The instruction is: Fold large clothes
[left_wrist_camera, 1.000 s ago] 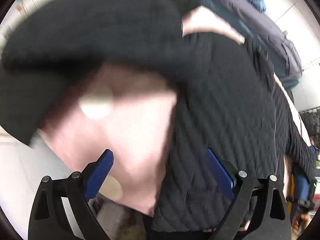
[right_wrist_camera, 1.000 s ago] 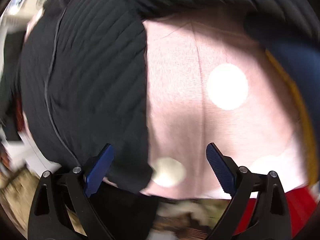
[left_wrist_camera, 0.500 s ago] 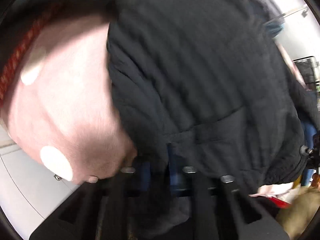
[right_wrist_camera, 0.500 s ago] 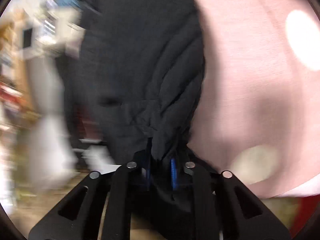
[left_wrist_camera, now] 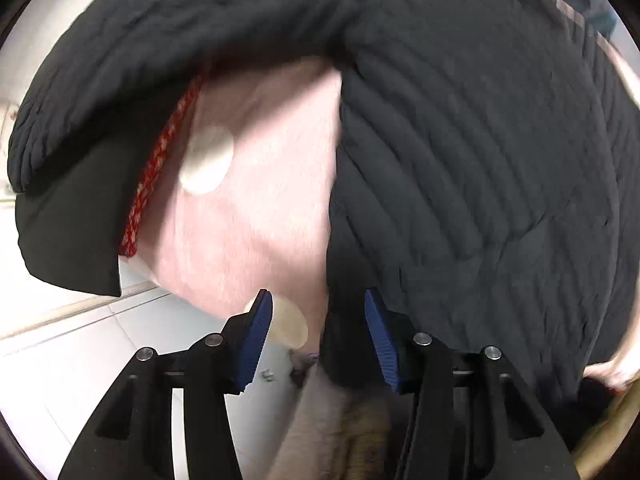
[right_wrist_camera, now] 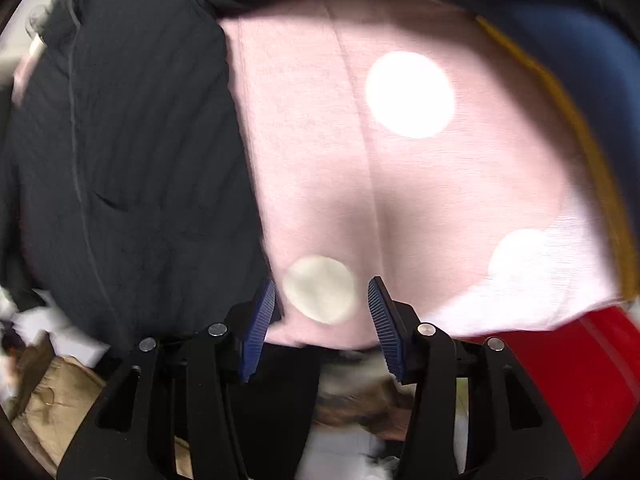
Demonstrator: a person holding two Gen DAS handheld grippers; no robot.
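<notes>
In the left wrist view, the left gripper [left_wrist_camera: 316,320] has its two blue pads apart, and nothing is clamped between them. The lower edge of a black quilted jacket [left_wrist_camera: 460,152] hangs just in front of the right pad, and I cannot tell if the fabric touches it. The jacket fills the right half and the top of this view; its stitched lines run in diagonal rows. One part of it, which looks like a sleeve, stretches across the top toward the left. Under the jacket lies a pink cloth [left_wrist_camera: 256,208] with pale round dots. One dot sits close behind the left pad. A red braided trim [left_wrist_camera: 156,168] runs along the left side of the pink cloth, next to the black fabric. Below and to the left there is a white tiled floor [left_wrist_camera: 60,360]. The whole picture is a little blurred.

In the right wrist view, the right gripper [right_wrist_camera: 322,320] also has its pads apart and holds nothing. Between them shows the pink cloth [right_wrist_camera: 400,200], with one cream dot just in front of the gap. The black quilted jacket [right_wrist_camera: 128,140] covers the left side and lies on the pink cloth. At the right edge there is a dark blue fabric [right_wrist_camera: 580,64] with a yellow border, and below it a red fabric [right_wrist_camera: 568,380]. At the lower left a tan fabric [right_wrist_camera: 52,400] is visible, blurred.
</notes>
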